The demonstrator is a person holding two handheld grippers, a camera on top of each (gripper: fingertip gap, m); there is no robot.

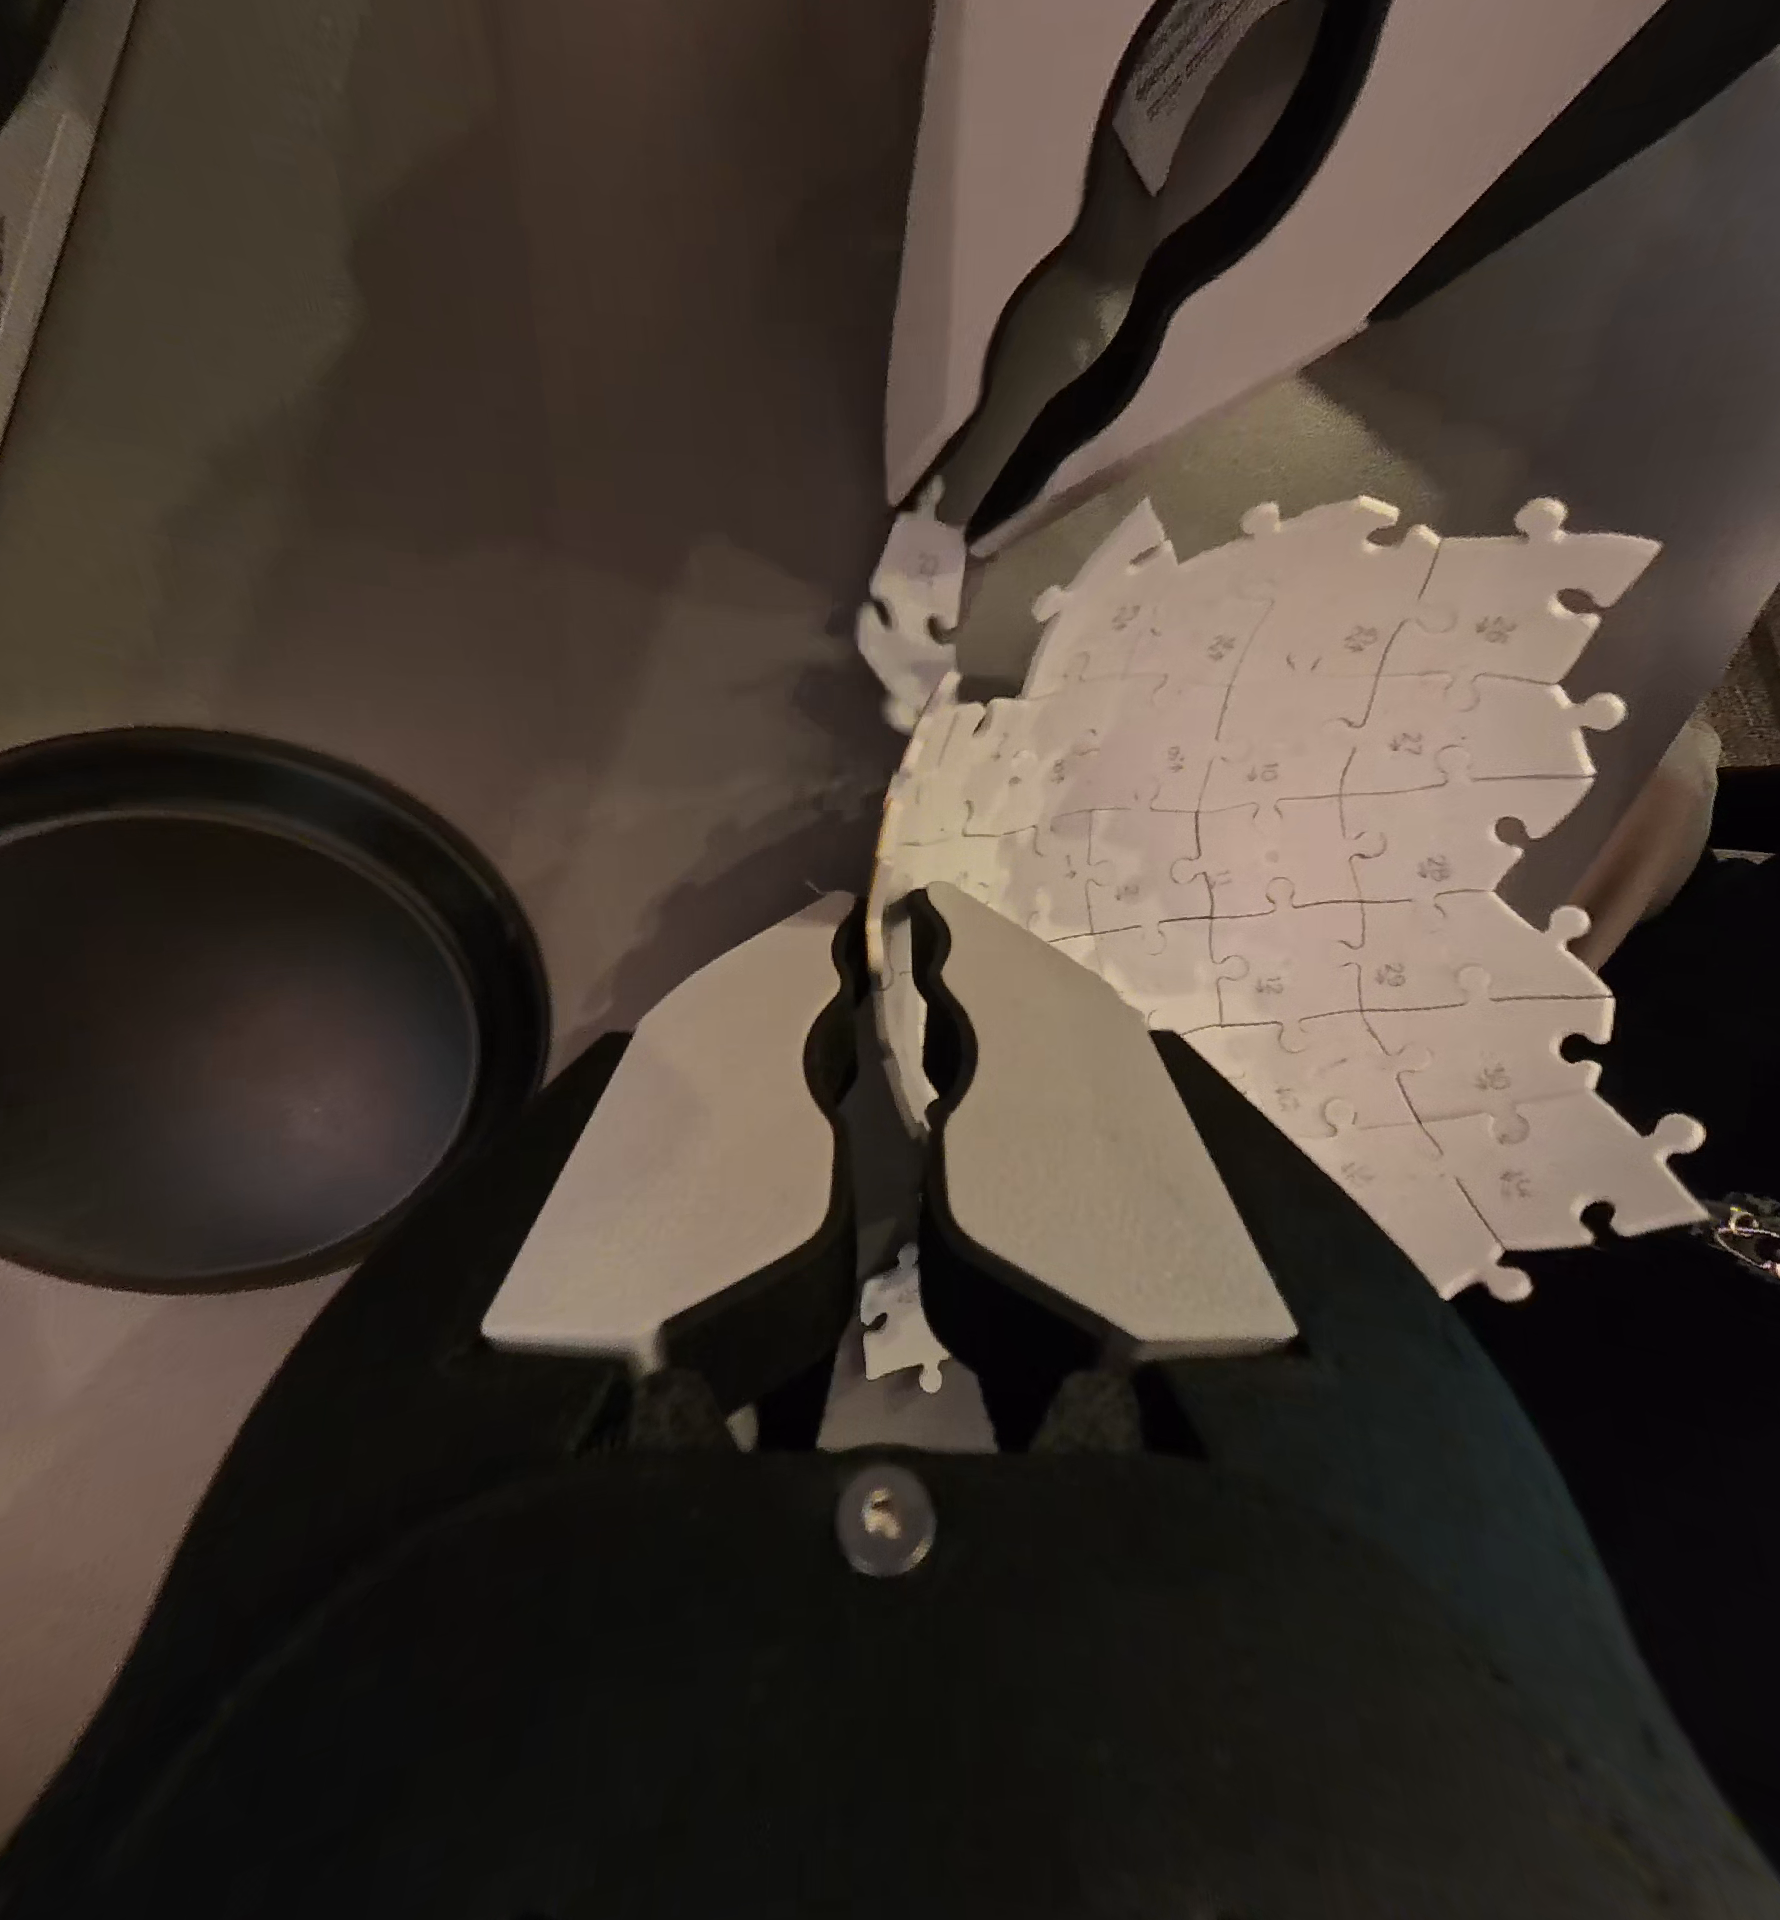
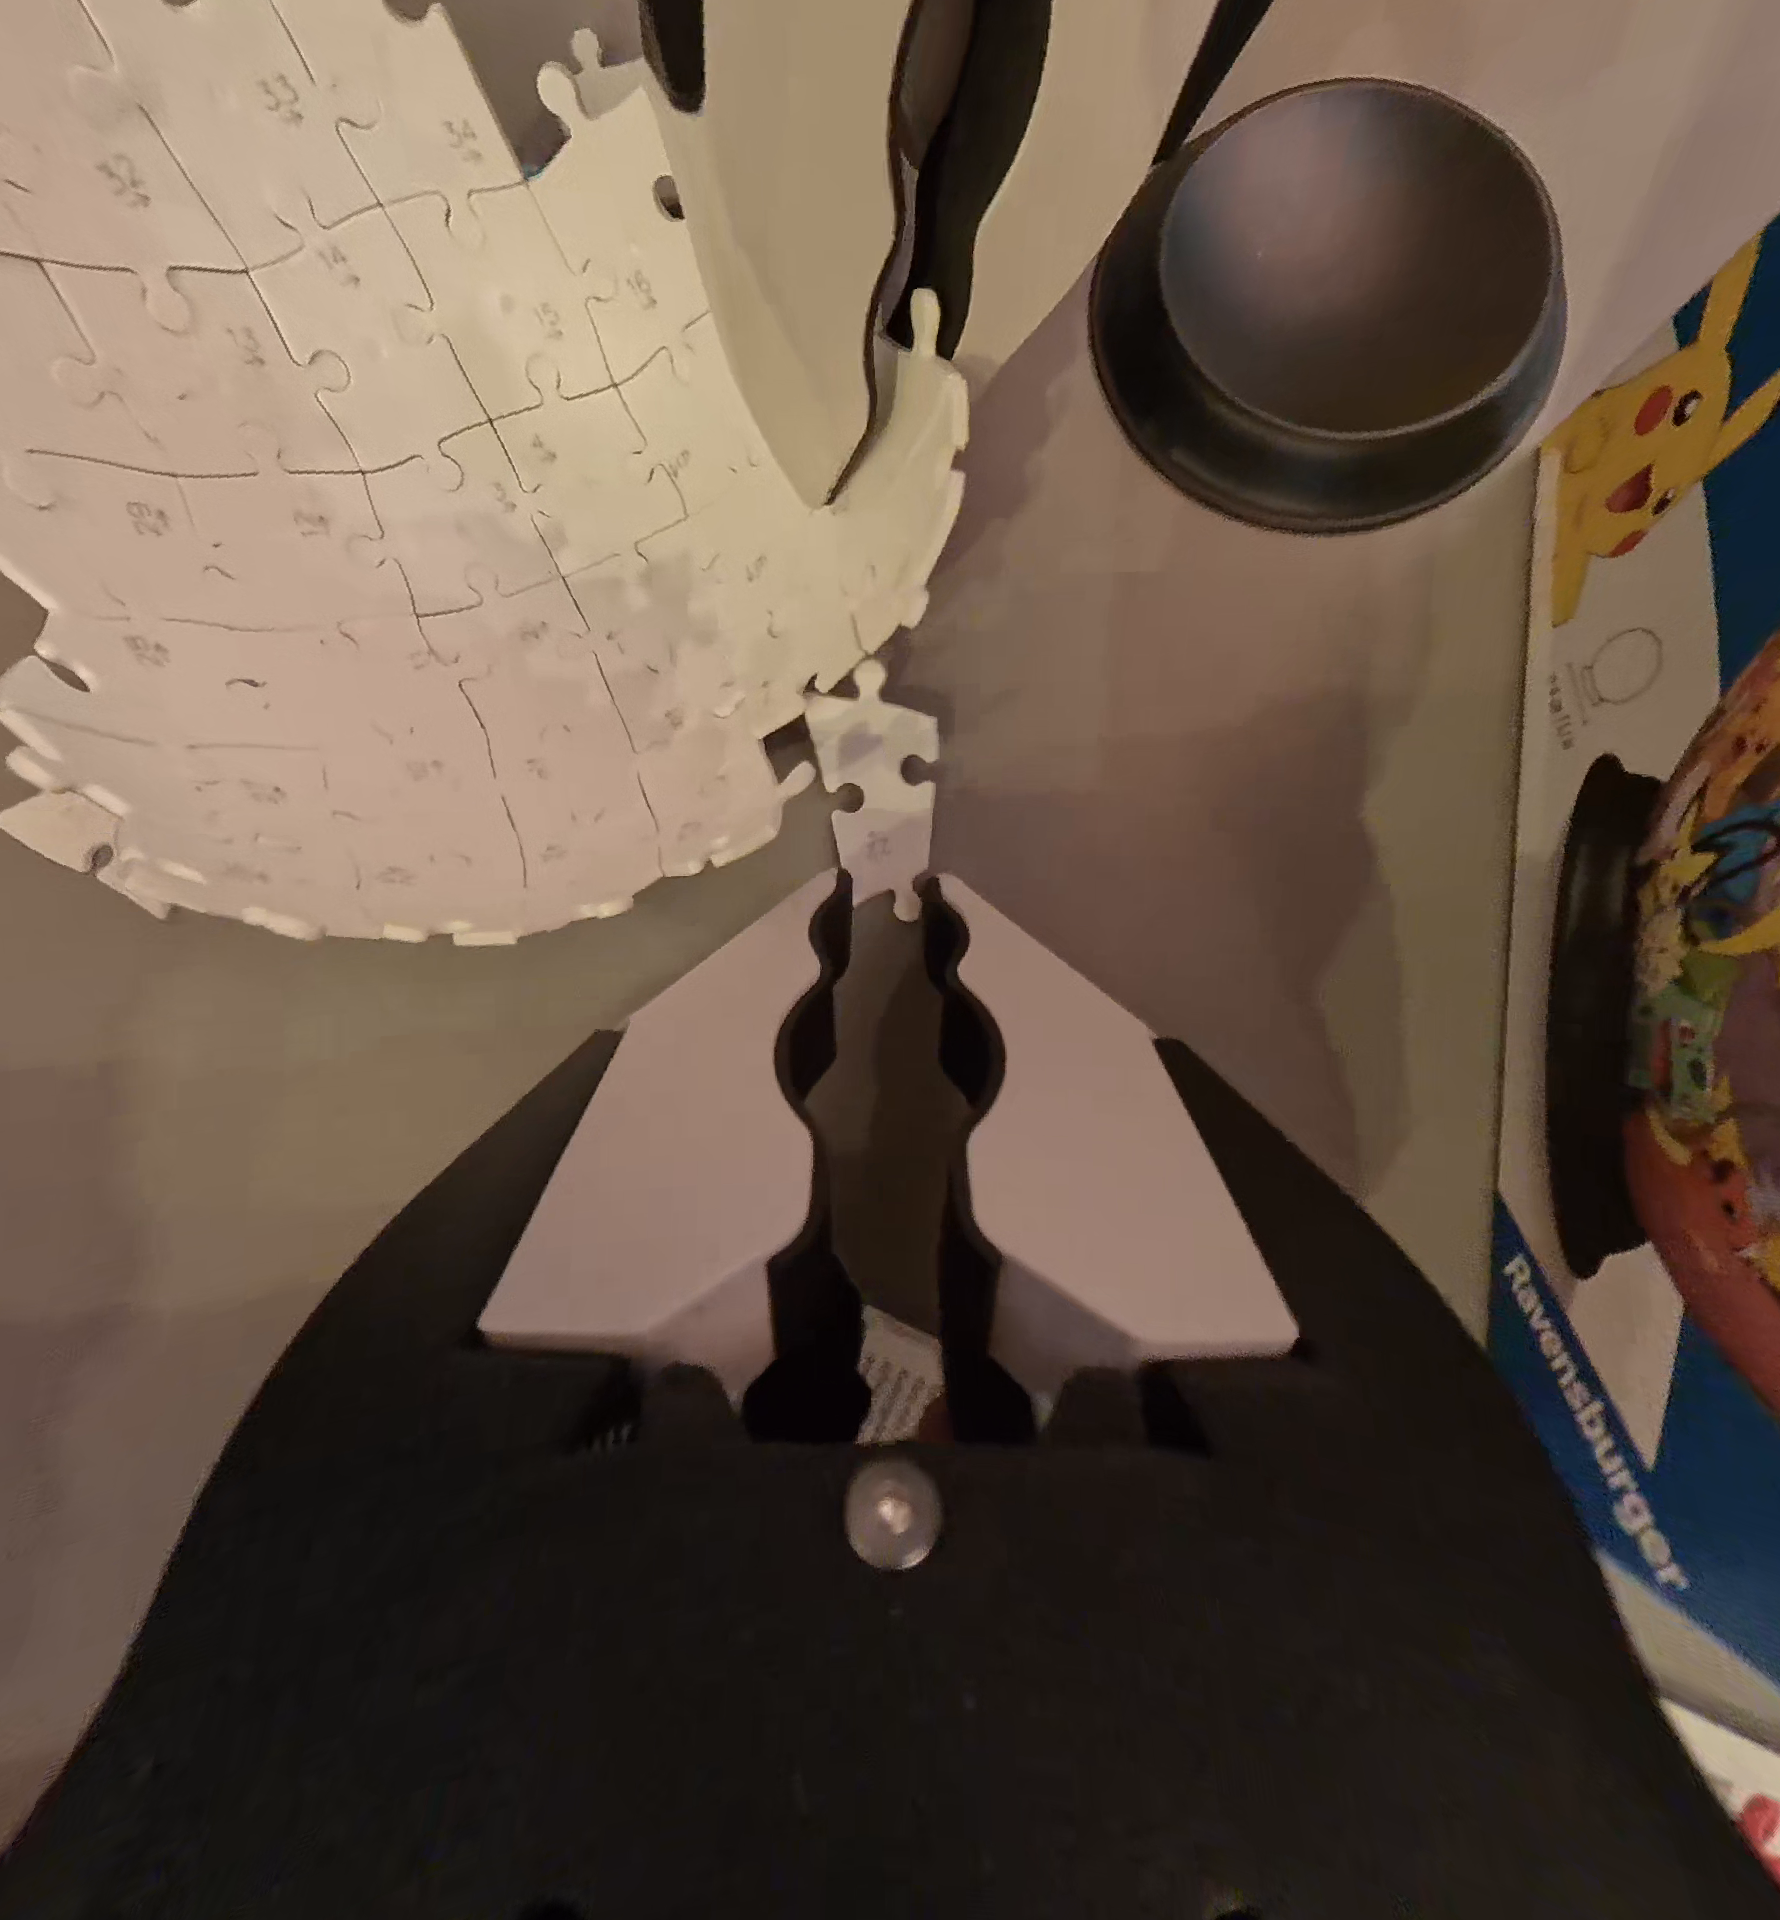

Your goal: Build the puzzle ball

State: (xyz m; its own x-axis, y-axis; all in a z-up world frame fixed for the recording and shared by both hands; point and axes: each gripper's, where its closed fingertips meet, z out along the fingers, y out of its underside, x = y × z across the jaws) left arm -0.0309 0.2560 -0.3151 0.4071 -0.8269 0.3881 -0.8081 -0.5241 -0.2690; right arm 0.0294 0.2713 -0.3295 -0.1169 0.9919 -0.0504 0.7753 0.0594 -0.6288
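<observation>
— Left tool (image 1: 912,914)?
— Fingers pressed nearly together, pinching the shell's (image 1: 1281,831) edge; tips point forward and up.
— Right tool (image 2: 886,883)?
— Narrow gap along its fingers, tips nipping a loose piece (image 2: 881,790); it reaches in opposite the left, tips close together.

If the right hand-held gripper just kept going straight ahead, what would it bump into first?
Probably the curved white shell of joined puzzle pieces. The right hand-held gripper pinches a single white puzzle piece, whose leading tab sits right at the shell's edge. Depth is hard to judge; beyond lies grey tabletop.
</observation>
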